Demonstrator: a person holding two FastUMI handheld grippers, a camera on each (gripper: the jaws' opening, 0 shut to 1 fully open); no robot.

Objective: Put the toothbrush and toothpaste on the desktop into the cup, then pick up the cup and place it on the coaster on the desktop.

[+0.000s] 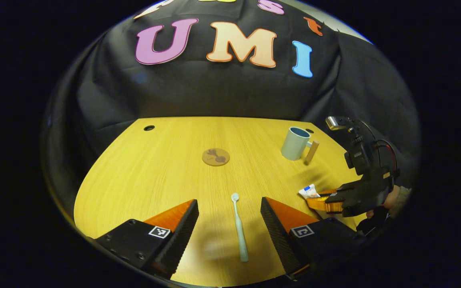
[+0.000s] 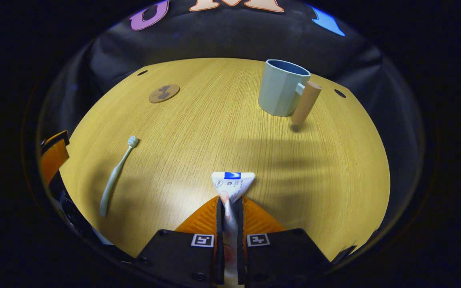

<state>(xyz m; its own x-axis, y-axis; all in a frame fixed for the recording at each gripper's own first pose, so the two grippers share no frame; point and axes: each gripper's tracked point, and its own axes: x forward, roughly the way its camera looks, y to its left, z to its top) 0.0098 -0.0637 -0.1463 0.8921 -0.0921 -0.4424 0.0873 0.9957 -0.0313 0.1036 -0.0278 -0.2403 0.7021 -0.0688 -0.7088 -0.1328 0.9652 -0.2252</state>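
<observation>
**Toothpaste clamped in the right gripper, toothbrush lying between the left fingers**

Orange fingers of the right gripper [image 2: 230, 208] sit pressed together on the toothpaste [image 2: 232, 185], both pads bearing on the tube; its flat crimped end sticks out ahead of the tips, over the desktop [image 2: 214, 120]. From the left gripper view the same tube [image 1: 309, 192] pokes out of that gripper's tips near the table's right edge, with a hand [image 1: 390, 200] behind it.

Fingers of the left gripper [image 1: 229, 208] are spread wide and touch nothing. The toothbrush [image 1: 239, 228] lies flat on the wood in the gap between them, bristle head pointing away from the camera, clear of both pads.

The cup [image 2: 282, 88] stands upright toward the far right of the table, its wooden handle [image 2: 305, 103] on the right side, mouth open upward. The coaster [image 2: 164, 93] lies flat well to its left, near the far edge. Bare wood runs between toothpaste and cup, and between cup and coaster.
</observation>
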